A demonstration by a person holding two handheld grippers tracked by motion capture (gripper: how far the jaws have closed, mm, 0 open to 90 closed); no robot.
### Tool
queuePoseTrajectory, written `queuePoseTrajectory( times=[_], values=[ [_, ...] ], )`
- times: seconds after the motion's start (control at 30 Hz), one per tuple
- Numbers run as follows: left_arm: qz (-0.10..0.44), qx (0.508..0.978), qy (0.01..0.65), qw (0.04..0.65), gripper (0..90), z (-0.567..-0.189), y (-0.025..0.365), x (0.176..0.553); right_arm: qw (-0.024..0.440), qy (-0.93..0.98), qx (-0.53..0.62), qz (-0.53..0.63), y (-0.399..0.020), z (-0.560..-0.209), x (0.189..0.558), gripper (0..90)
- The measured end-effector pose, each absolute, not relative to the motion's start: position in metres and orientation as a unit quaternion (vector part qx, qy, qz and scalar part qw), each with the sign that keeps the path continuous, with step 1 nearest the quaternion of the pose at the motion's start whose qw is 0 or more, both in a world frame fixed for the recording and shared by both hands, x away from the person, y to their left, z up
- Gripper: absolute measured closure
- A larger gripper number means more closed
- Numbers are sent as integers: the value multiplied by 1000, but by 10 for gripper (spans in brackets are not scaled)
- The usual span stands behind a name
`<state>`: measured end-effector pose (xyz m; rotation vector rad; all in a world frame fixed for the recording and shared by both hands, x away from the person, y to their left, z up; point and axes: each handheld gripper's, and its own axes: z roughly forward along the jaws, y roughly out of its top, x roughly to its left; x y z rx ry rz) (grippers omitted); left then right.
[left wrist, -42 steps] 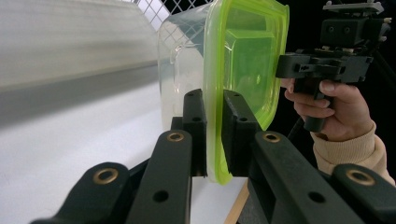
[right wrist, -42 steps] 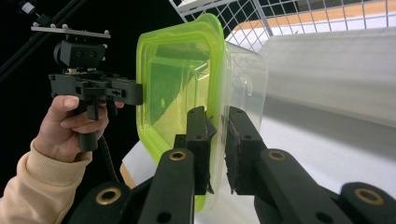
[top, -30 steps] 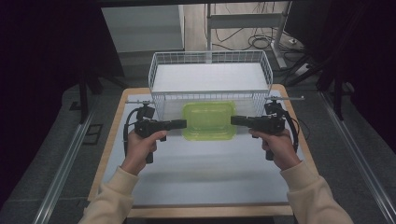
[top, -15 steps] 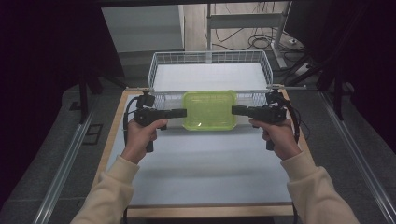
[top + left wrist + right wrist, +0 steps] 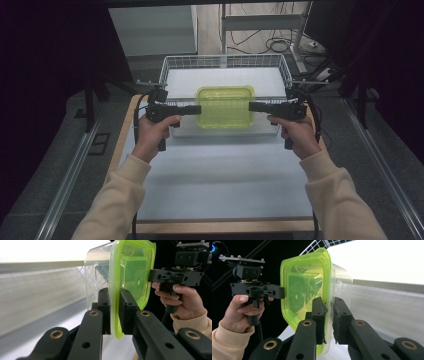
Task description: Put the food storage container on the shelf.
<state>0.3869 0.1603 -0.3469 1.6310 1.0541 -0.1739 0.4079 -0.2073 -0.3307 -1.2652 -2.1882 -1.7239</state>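
The left tongs (image 5: 196, 109) pinch the left rim of the box (image 5: 225, 106), and the right tongs (image 5: 253, 106) pinch its right rim. In the left gripper view the two black jaws press together on the green lid's edge (image 5: 115, 315), and the right gripper view shows the same on the opposite edge (image 5: 327, 322). Both pairs are clamped on the lid flange, not on the clear body under it.

The step in hand looks like a two-handed carry: the box hangs between the tongs, level, lid up, clear of the surface (image 5: 220, 180), and it sits over the front wall of the wire basket (image 5: 175, 65). It seems bound for the basket's white floor.

The next move would call for both hands to travel together, forward and then down, at the same pace and height. If one side leads, the box will tilt, and the thin rim could slip out of a pinch or the lid could peel off the body. The front wire wall must be cleared before lowering. The release should come only once the base rests flat, with both tongs spreading together.

Relative to the tongs, the box lies straight between them, each pair pointing inward at it from the side, with the hands (image 5: 155, 134) just behind and lower.
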Motion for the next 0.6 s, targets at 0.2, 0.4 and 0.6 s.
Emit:
queuePoseTrajectory(
  times=[0.2, 0.4, 0.6],
  values=[
    [-76, 693, 448, 560, 816, -340, 162, 402, 39, -713, -417, -562, -206, -324, 418, 808],
    [-76, 690, 451, 561, 816, -335, 163, 420, 31, -710, -425, -561, -204, -316, 434, 808],
    [-74, 685, 458, 562, 815, -329, 164, 438, 28, -709, -433, -557, -200, -308, 453, 808]
  ],
)
